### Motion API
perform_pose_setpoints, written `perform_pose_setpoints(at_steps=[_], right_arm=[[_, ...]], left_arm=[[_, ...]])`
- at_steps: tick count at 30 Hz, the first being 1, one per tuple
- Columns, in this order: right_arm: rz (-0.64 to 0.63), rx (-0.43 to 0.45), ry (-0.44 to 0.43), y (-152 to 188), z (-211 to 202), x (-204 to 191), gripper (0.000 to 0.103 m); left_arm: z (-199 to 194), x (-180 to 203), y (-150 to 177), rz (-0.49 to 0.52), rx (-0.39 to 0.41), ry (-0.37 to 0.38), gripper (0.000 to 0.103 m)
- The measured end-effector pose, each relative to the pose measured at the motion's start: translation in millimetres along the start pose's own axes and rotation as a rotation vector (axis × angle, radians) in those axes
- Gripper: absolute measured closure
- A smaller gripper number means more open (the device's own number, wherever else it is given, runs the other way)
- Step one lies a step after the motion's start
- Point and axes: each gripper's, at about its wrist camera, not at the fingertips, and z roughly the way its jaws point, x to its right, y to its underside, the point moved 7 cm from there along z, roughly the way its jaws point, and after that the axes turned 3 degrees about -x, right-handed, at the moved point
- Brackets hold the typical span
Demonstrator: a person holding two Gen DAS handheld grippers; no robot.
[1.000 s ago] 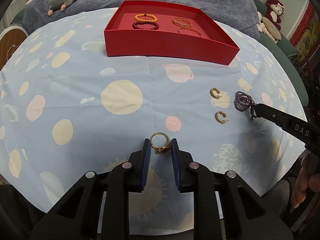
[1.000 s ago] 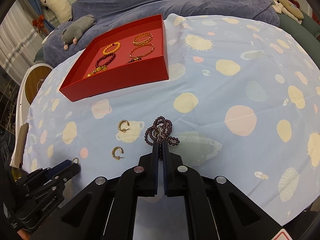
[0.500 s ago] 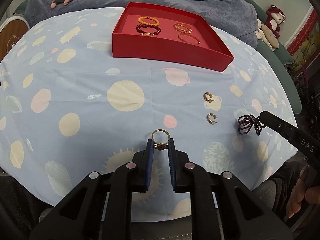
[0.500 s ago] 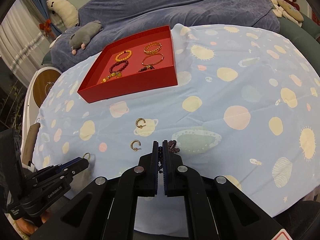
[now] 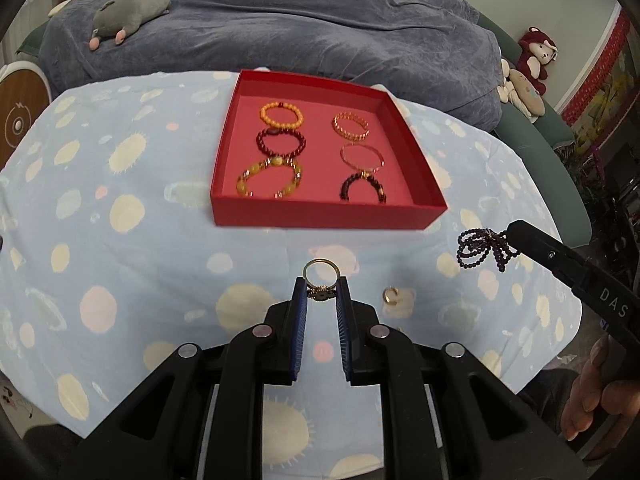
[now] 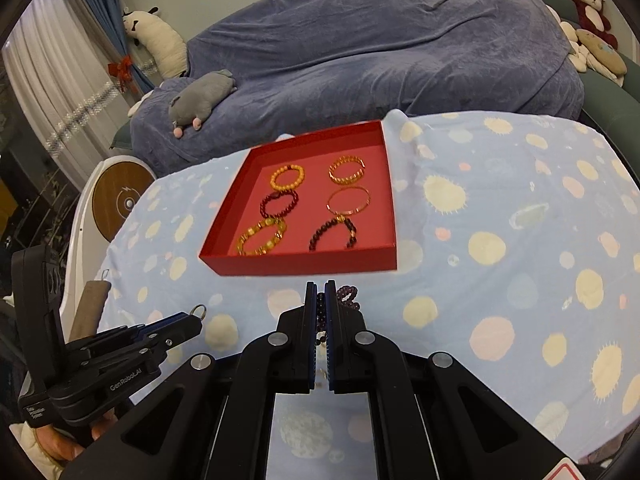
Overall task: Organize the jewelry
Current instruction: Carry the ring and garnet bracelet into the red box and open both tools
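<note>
Ring and beads now aloft

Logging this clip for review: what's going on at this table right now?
A person is sorting jewelry with two handheld tongs. The left tongs pinch a gold ring with a dark ornament; the right tongs are shut on a purple beaded strand. Both are held above the spotted blue cloth, facing a red tray holding six bracelets.

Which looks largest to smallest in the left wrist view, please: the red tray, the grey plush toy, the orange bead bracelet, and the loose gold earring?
1. Red tray.
2. Grey plush toy, though it lies farther away, so its true size is unsure.
3. Orange bead bracelet.
4. Loose gold earring.
</note>
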Motion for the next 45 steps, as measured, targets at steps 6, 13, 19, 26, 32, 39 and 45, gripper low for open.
perform_pose_setpoints(at_steps=[6, 13, 19, 26, 32, 39, 45], right_arm=[[-0.04, 0.027, -0.007, -61.7, 31.3, -11.7, 0.099], [-0.034, -0.006, -0.002, -96.5, 88.5, -8.5, 0.099], [-0.028, -0.05, 0.016, -104.5, 128.9, 0.1, 0.099], [-0.018, -0.08, 0.033, -101.9, 150.8, 8.2, 0.099], [-0.017, -0.094, 0.042, -95.4, 158.3, 12.0, 0.099], [-0.024, -0.1, 0.051, -94.8, 164.0, 11.5, 0.099], [-0.025, -0.062, 0.098, -100.6, 156.4, 13.6, 0.071]], left_arm=[[14.2, 0.3, -71.6, 0.018, 0.048, 0.004, 0.089], [60.3, -10.2, -117.4, 0.017, 0.026, -0.028, 0.089], [96.4, -14.9, -130.6, 0.023, -0.011, -0.041, 0.089], [119.0, -14.6, -132.0, 0.031, -0.037, -0.071, 0.088], [128.1, -17.0, -128.1, 0.046, -0.051, -0.099, 0.088], [132.6, -20.1, -130.0, 0.044, -0.056, -0.111, 0.088], [129.7, -25.2, -136.3, 0.016, -0.019, -0.144, 0.062]])
